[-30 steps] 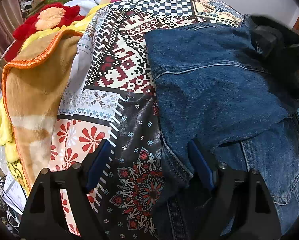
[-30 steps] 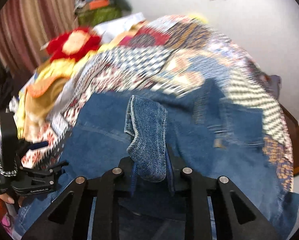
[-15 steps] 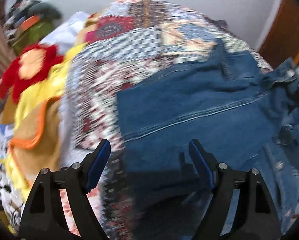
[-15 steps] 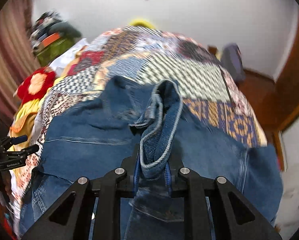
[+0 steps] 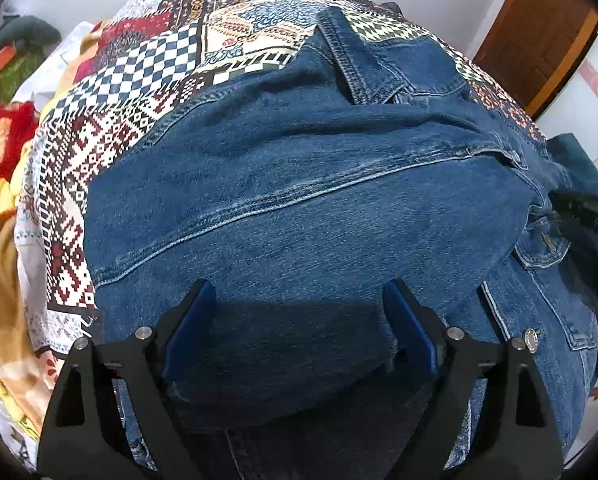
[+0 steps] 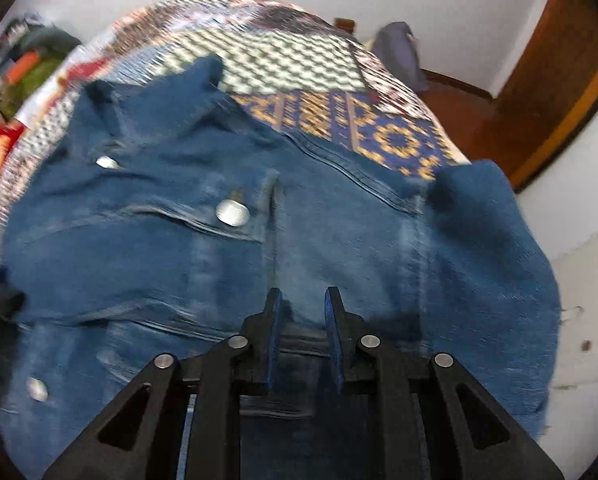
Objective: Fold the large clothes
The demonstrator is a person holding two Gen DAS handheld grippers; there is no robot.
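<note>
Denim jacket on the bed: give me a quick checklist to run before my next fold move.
1. Left tool clear of cloth: ok; its jaws have just been opening, and the denim lies below them, not pinched.
2. Right tool grip: ok; nearly shut on a fold of denim.
3. Denim jacket resting on patchwork bedspread: ok.
4. Folded top layer lying flat: ok in the left wrist view.
5. Jacket's right edge supported by the bed: cannot tell.
6. Right wrist view sharp: not ok, blurred.
</note>
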